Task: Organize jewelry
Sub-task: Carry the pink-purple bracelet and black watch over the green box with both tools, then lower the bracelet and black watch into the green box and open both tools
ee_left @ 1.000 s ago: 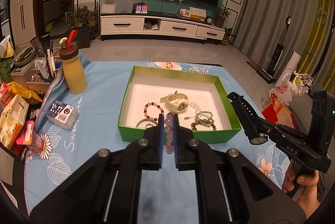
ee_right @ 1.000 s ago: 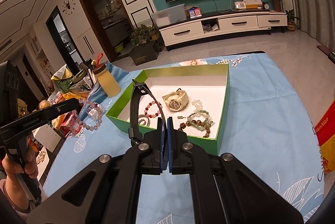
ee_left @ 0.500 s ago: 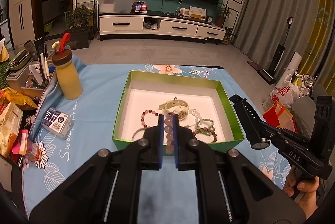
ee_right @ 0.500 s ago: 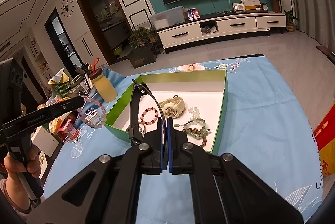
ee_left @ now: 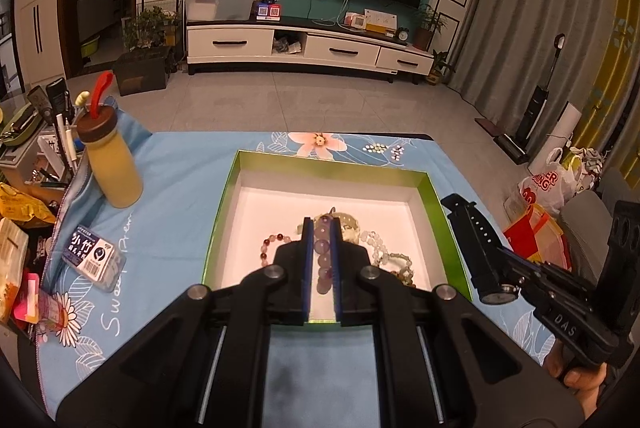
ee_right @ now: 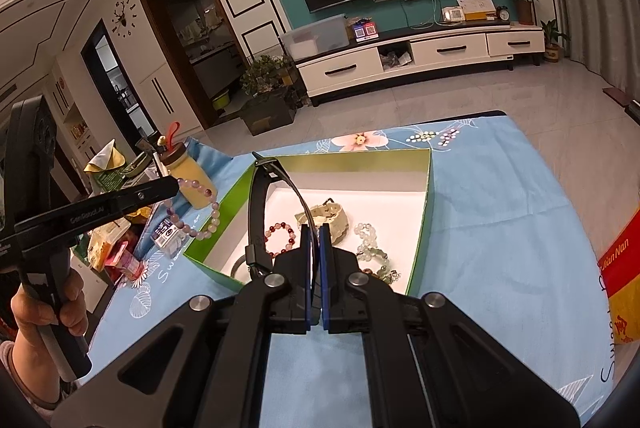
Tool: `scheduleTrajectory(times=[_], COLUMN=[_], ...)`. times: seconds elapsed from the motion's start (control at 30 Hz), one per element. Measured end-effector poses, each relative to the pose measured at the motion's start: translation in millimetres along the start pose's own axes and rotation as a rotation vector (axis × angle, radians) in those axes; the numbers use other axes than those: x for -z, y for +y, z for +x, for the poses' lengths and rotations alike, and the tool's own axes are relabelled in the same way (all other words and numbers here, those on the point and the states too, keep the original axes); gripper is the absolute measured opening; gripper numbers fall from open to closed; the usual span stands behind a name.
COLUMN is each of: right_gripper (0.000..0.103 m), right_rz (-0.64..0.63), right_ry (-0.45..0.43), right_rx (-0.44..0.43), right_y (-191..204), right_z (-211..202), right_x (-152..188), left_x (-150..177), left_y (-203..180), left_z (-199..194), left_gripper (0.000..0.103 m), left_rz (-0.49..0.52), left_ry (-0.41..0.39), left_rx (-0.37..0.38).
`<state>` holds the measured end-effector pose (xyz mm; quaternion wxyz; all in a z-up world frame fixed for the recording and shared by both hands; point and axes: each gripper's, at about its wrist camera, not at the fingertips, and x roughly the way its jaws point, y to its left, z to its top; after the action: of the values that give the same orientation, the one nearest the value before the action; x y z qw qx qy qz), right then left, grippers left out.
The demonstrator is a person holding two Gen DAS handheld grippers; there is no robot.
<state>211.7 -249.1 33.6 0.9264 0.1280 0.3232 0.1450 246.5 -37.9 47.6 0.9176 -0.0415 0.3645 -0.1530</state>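
Beads filled the narrow gap of my left gripper: its jaws were clamped on a pale purple bead bracelet, which in the right wrist view hung as a loop from the tip, out over the blue floral tablecloth just beside the left wall of the green box. My right gripper was pressed almost fully together on a black wristwatch; its strap arched up in front of the camera, and in the left wrist view the watch face sat at the gripper's tip, beside the right wall of the box.

Inside the white-lined box I saw a beige watch near the middle, a red bead bracelet to its left, and pale green and white bead bracelets to its right; those green strands lay tangled together, and I could not tell how many there were.

On the cloth to the left of the box stood a yellow bottle with a brown lid, and nearer me lay a small blue-and-white packet. A person's hand gripped the left handle.
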Motion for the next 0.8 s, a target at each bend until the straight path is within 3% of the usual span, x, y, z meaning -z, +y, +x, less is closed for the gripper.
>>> scheduleTrajectory(times=[0.8], right_gripper=[0.003], right_rz=[0.015], right_ry=[0.047], right_rx=[0.045], right_y=[-16.7], right_z=[46.8], right_x=[-19.9], left_x=[-17.4], left_y=[16.6], left_z=[80.1], left_gripper=[0.007], left_rz=[-0.029], left_ry=[0.084], left_rx=[-0.043])
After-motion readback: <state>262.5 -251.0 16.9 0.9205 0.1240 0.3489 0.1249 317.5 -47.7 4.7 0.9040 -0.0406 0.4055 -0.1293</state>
